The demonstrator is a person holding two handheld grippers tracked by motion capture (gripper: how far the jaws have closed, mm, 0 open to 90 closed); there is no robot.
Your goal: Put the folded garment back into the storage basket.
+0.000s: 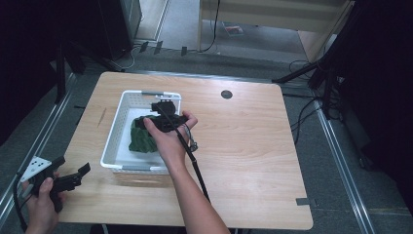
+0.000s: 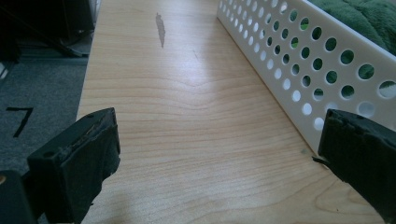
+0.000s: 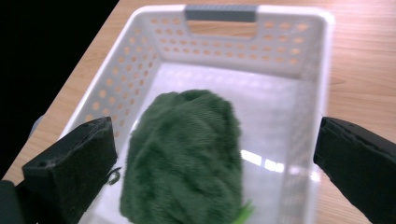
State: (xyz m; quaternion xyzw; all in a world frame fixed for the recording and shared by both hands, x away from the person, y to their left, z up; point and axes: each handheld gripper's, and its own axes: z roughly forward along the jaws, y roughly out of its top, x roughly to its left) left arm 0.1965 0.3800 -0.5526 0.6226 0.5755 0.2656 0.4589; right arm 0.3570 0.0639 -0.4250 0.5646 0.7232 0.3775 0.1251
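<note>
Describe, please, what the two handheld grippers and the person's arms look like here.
Both grippers are black. The left gripper carries a grey three-cornered plate and trails a black cable; its blocky pads look worn and frayed. The right gripper trails a black cable along the forearm. Both forearms are bare, with no sleeves visible.

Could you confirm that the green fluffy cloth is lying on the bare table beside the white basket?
Not quite: the green fluffy cloth lies inside the white perforated basket, not on the table beside it, as the right gripper view shows.
</note>
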